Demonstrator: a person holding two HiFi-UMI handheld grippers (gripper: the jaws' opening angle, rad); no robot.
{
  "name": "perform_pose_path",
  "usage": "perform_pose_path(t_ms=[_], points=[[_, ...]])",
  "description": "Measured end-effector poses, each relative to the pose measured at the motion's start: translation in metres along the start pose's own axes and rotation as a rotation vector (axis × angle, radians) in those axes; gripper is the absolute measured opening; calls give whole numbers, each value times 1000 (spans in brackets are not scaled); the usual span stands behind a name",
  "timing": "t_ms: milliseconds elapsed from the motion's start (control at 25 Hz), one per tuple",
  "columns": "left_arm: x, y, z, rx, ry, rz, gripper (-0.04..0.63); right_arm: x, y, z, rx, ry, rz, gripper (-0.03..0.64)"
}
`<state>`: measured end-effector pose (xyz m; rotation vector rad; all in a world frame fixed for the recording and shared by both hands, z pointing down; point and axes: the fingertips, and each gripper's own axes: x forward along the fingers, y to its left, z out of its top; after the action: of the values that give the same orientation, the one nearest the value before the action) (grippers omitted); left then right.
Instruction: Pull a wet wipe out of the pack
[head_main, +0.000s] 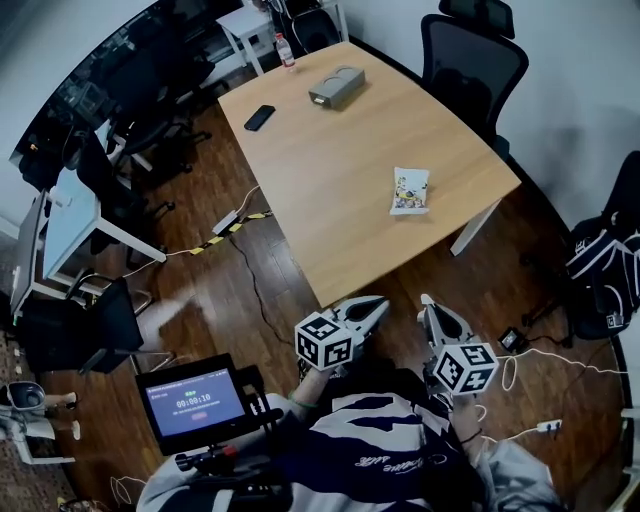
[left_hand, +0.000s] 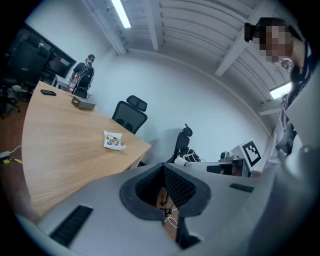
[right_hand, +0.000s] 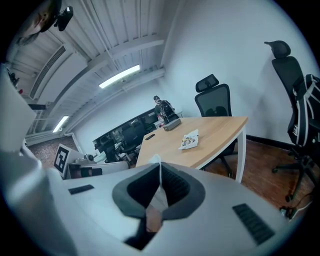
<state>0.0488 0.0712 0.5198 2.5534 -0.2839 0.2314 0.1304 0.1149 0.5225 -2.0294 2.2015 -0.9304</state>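
wipe pack on table | left gripper closed | right gripper seemingly closed

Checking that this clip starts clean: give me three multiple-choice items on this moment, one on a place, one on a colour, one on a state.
1. Where is the pack?
A. on the table
B. on the floor
C. in a gripper

2. What colour is the phone?
A. white
B. black
C. red

3. How do the left gripper jaws stand?
A. wide apart
B. shut on the pack
C. together, empty

Answers:
1 A: the pack lies on the wooden top near its right edge.
2 B: the phone is a black slab.
3 C: the left gripper view shows the jaws meeting at the tip with nothing between them.
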Motion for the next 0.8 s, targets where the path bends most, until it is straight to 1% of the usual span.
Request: perform_pose_path(t_ms=[160,400,560,800], points=[[-17,-17,0,3,-25,28,1,-13,7,-6,-8,4,23,-3],[-28,-7,-2,5,-30,65,1,2,13,-7,-16,3,57,-3],[-29,-5,-1,7,-30,66,1,1,15,-8,-23,-1,56,-3],[-25,-9,-1,17,-24,49,1,-3,11,-9,-21,-5,42,-3]])
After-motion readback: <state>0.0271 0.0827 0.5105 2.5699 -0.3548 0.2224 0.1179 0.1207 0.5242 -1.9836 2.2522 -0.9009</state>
